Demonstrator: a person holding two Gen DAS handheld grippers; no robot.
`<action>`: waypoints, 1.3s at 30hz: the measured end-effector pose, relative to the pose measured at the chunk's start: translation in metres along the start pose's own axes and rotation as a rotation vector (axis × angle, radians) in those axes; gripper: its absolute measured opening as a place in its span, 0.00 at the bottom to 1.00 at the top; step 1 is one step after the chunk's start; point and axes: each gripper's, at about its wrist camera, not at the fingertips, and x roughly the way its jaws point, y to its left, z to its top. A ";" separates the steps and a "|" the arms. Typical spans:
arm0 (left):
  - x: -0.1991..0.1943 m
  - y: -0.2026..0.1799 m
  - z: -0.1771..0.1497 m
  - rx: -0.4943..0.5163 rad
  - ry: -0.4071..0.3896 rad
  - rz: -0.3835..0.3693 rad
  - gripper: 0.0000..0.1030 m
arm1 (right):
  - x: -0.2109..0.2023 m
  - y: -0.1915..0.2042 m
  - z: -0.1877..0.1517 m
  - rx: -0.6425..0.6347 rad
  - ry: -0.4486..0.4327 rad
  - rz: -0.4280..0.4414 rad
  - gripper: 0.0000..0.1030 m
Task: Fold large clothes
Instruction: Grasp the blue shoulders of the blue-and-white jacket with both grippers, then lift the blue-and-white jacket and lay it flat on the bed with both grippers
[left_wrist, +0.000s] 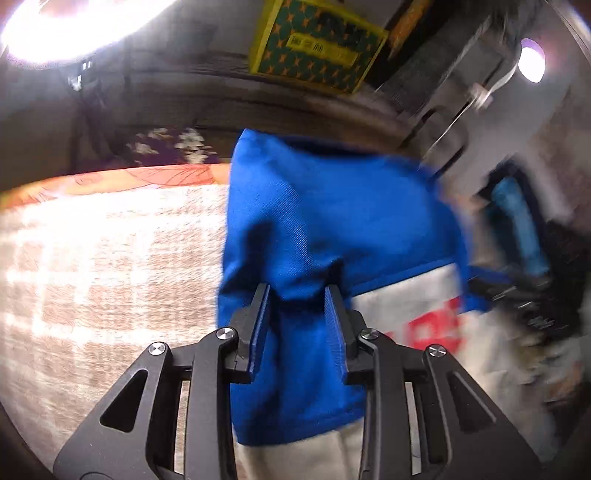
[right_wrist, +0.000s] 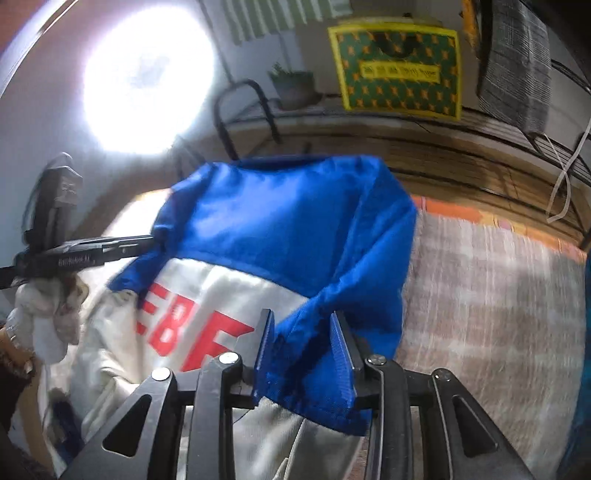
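A large blue and white jacket (left_wrist: 325, 221) with red letters hangs lifted above a bed. My left gripper (left_wrist: 299, 295) is shut on a fold of its blue cloth. My right gripper (right_wrist: 303, 325) is shut on another blue fold of the jacket (right_wrist: 288, 221). In the right wrist view the left gripper (right_wrist: 110, 247) shows at the far left, holding the jacket's other edge. The white lower part with the letters (right_wrist: 184, 332) hangs between the two grippers.
A beige checked blanket (left_wrist: 110, 277) with an orange border covers the bed (right_wrist: 498, 295). A wooden headboard (right_wrist: 443, 158) runs behind it. A green and yellow bag (right_wrist: 399, 70) stands on it. A bright window (right_wrist: 147, 81) glares at upper left.
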 end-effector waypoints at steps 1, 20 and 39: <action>-0.010 0.006 0.005 -0.019 -0.032 -0.026 0.29 | -0.009 -0.006 0.002 0.002 -0.027 0.028 0.36; 0.048 0.039 0.050 -0.133 0.035 0.014 0.14 | 0.046 -0.061 0.055 0.175 -0.007 0.060 0.33; -0.066 -0.039 0.036 -0.039 -0.135 -0.025 0.00 | -0.066 0.007 0.073 0.073 -0.173 0.000 0.01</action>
